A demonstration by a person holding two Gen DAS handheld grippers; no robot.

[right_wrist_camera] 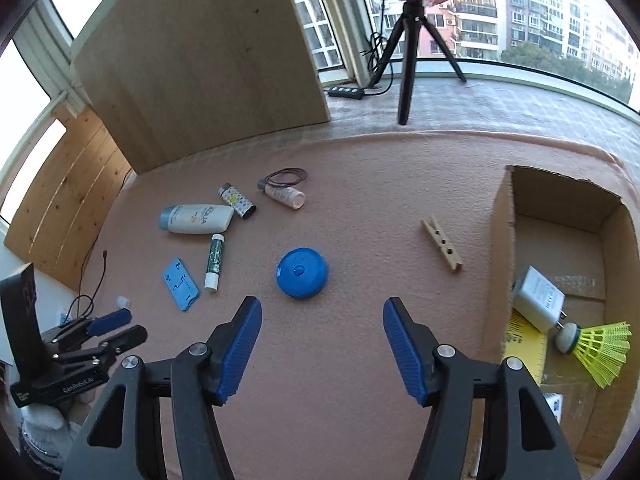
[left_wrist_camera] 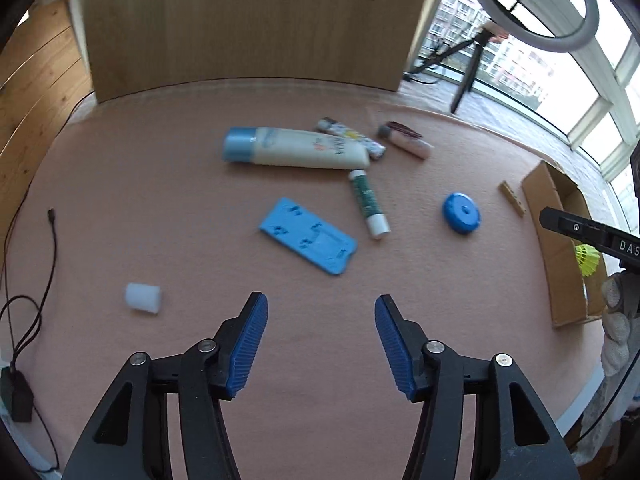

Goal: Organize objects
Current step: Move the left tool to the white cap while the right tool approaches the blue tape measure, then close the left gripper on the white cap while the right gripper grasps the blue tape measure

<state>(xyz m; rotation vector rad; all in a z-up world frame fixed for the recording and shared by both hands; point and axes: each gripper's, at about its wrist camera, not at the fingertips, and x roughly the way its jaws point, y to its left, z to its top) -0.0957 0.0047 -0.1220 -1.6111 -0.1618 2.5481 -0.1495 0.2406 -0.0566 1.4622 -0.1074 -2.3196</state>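
Your left gripper [left_wrist_camera: 320,344]: jaws apart, empty.
Your right gripper [right_wrist_camera: 322,350]: jaws apart, empty.
Blue disc [right_wrist_camera: 302,273]: lay left of the cardboard box [right_wrist_camera: 504,216].
Shuttlecock [right_wrist_camera: 600,346]: sat inside that box.

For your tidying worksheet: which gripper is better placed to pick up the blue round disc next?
Probably the right gripper: open and empty, with the blue round disc just ahead of its fingertips and the cardboard box on its side.

Tripod [right_wrist_camera: 408,60], ring light [left_wrist_camera: 536,4], power strip [right_wrist_camera: 346,92]

"AQUA" on the white lotion tube [right_wrist_camera: 197,219]; "DAS" on a black bar [left_wrist_camera: 592,236].
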